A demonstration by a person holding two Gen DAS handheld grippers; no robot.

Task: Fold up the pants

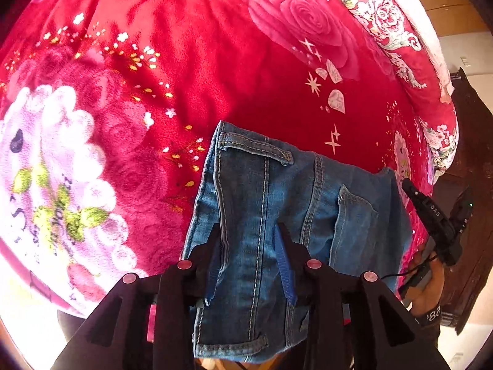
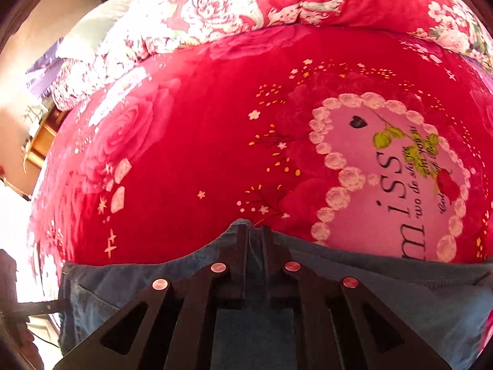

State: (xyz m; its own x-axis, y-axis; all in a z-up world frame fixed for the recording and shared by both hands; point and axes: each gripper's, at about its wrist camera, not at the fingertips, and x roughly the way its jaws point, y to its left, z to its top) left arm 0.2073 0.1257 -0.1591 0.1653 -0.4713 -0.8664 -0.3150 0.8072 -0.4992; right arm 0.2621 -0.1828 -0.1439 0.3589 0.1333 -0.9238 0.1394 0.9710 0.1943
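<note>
Draping over a red floral plush blanket point(image 1: 191, 61), the blue jeans point(image 1: 308, 203) hang by their waistband from both grippers, which looks like the way to let the legs fall straight before a fold. At nine o'clock in the left wrist view lies the blanket's pale pink heart panel point(image 1: 46, 166), clear of the denim. Toward six o'clock the left gripper point(image 1: 249, 231) straddles a thick bunch of denim beside a belt loop point(image 1: 258, 148); its jaws stand partly apart with the fabric filling the gap and the blue pads against it, so it seems to be gripping a doubled layer rather than a single edge. At three o'clock the right gripper point(image 1: 431, 212) shows in the person's hand point(image 1: 428, 283), holding the far corner of the waistband past the back pocket point(image 1: 354, 215), which keeps the top edge spread wide. In the right wrist view its jaws are nearly closed, pinching a raised peak of denim at six o'clock, with the waistband sagging away on either side. A rolled quilt point(image 2: 277, 0) lies at twelve o'clock, well apart from the jeans, leaving the open blanket free as a laying surface.
</note>
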